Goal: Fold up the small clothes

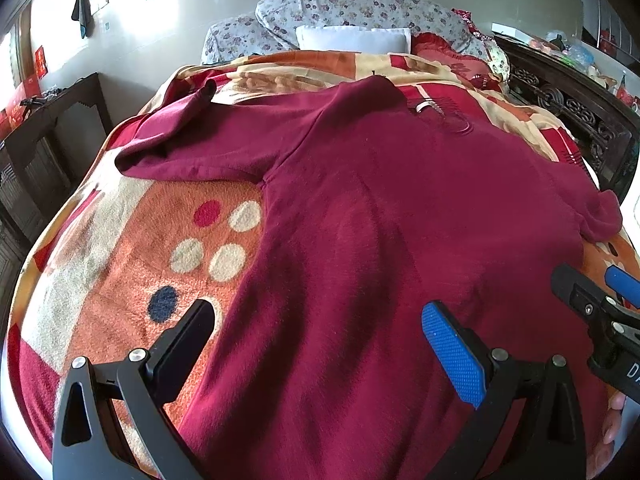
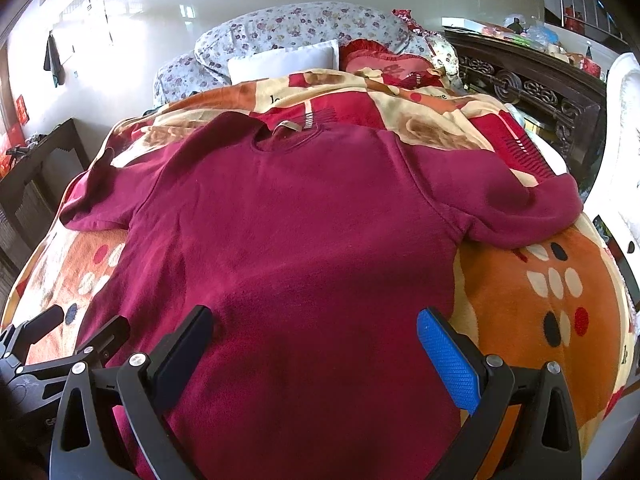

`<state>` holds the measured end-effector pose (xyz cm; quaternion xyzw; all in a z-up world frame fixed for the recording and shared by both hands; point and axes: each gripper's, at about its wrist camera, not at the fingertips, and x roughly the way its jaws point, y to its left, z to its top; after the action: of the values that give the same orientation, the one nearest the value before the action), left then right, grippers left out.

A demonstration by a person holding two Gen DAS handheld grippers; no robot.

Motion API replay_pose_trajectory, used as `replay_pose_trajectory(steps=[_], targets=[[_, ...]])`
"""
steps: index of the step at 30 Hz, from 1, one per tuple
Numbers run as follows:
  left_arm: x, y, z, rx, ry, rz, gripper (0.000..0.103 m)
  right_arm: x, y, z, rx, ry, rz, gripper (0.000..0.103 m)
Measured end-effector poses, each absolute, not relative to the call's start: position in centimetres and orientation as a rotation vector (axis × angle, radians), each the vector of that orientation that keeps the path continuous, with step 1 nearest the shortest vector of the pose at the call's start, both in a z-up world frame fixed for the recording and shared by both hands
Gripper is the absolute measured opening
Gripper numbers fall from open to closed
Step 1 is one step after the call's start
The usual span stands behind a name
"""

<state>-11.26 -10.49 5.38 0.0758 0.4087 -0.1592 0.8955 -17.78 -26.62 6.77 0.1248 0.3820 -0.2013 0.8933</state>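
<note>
A dark red short-sleeved shirt (image 1: 380, 220) lies spread flat on the bed, collar away from me, both sleeves out to the sides; it also shows in the right wrist view (image 2: 300, 240). My left gripper (image 1: 320, 320) is open and empty, hovering over the shirt's lower left part near its hem. My right gripper (image 2: 316, 324) is open and empty over the shirt's lower right part. The right gripper shows at the right edge of the left wrist view (image 1: 592, 304), and the left gripper shows at the lower left of the right wrist view (image 2: 80, 332).
The shirt lies on an orange, red and cream fleece blanket (image 2: 540, 300) that covers the bed. Floral pillows (image 2: 300, 28) and a white pillow (image 2: 284, 60) are at the head. A dark carved wooden rail (image 2: 532, 88) runs along the right, a dark cabinet (image 1: 52, 136) on the left.
</note>
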Motion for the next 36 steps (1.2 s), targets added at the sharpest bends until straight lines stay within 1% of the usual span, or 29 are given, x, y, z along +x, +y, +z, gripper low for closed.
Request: replay_pose_trajectory(steps=[20,31,36], targets=[[-9.9,-10.2,4.4,0.161,0.869,-0.323,0.103,-15.8,-26.8,6.5,0.251,0.812,-0.415,0.103],[-7.2,-9.1,5.0,0.165,0.865,-0.289,0.103,-11.1,-26.4,6.3,0.227,0.853,-0.358,0.103],[-5.0,-7.6,6.1,0.155,0.865,-0.276,0.103,-9.2,-25.6,6.6,0.198,0.856,-0.325,0.103]])
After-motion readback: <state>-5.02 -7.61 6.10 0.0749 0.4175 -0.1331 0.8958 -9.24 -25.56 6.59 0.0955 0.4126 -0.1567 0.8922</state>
